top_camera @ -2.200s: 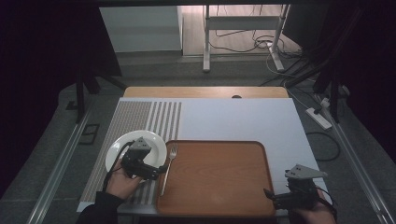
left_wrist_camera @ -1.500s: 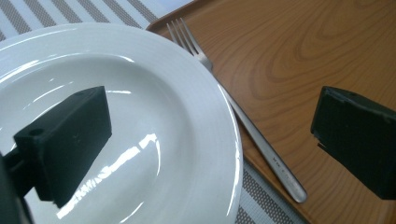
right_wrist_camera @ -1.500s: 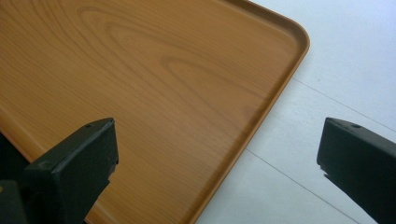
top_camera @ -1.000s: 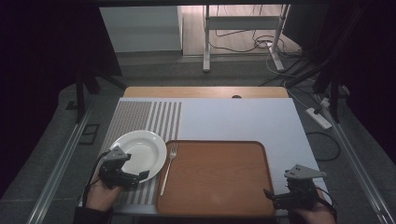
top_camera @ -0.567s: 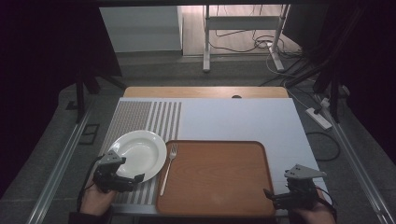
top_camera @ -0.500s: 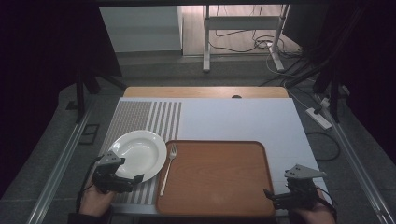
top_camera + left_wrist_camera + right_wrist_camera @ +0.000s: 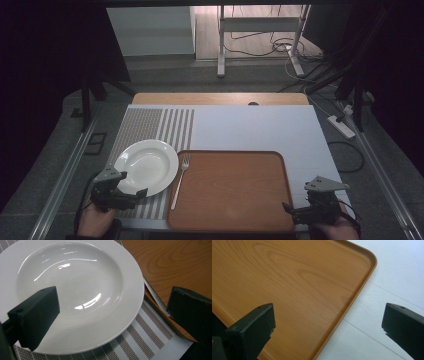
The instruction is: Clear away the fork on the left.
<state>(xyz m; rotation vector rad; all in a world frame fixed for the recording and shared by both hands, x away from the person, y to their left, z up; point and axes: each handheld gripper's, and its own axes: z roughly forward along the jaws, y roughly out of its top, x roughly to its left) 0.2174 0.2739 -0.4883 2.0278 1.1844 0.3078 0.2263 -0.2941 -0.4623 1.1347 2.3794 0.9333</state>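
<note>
A white plate (image 7: 147, 166) (image 7: 72, 290) lies on a striped placemat (image 7: 150, 125) (image 7: 147, 340) at the table's near left. A fork (image 7: 181, 177) rests between the plate and a bare wooden tray (image 7: 230, 187) (image 7: 287, 285). My left gripper (image 7: 131, 186) (image 7: 113, 300) is open at the plate's near-left rim, one jaw above the plate and the other above the tray's edge, holding nothing. My right gripper (image 7: 295, 210) (image 7: 329, 315) hangs open over the tray's near-right corner, also with nothing in it.
The white tabletop (image 7: 260, 130) stretches behind the tray and to its right. The fork's handle (image 7: 156, 298) lies tight against the tray rim (image 7: 162, 312). A power strip (image 7: 341, 125) and cables lie on the floor beyond the table's right edge.
My left gripper has pulled back from over the plate toward the near-left table edge, open. The plate has stayed on the placemat. My right gripper has not moved.
</note>
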